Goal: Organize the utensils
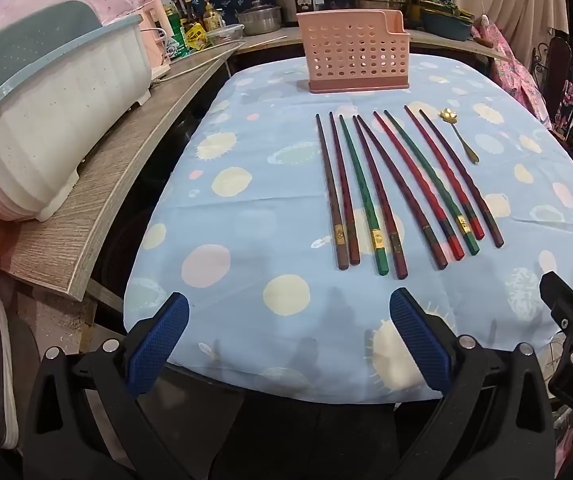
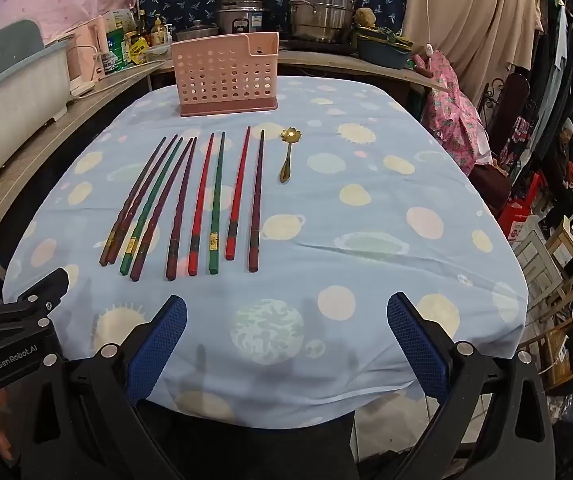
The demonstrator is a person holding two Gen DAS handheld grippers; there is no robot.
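Cluttered kitchen shelves behind a tabletop [image 2: 366,208] in planet-print cloth. Pink holder [image 2: 224,76] upright at far centre; chopsticks [image 2: 190,204] side by side nearer, gold spoon [image 2: 289,156] just right. Left gripper [image 1: 288,344] and right gripper [image 2: 286,344] angled down over near edge, jaws wide, holding nothing.

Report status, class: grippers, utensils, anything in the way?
Left hand-held gripper open, empty. Right hand-held gripper open, empty. Chopsticks and gold spoon lie before pink holder. Path clear.

Pink perforated holder [image 1: 353,54], red, green, brown chopsticks [image 1: 386,188], blue dotted tablecloth [image 1: 246,208].
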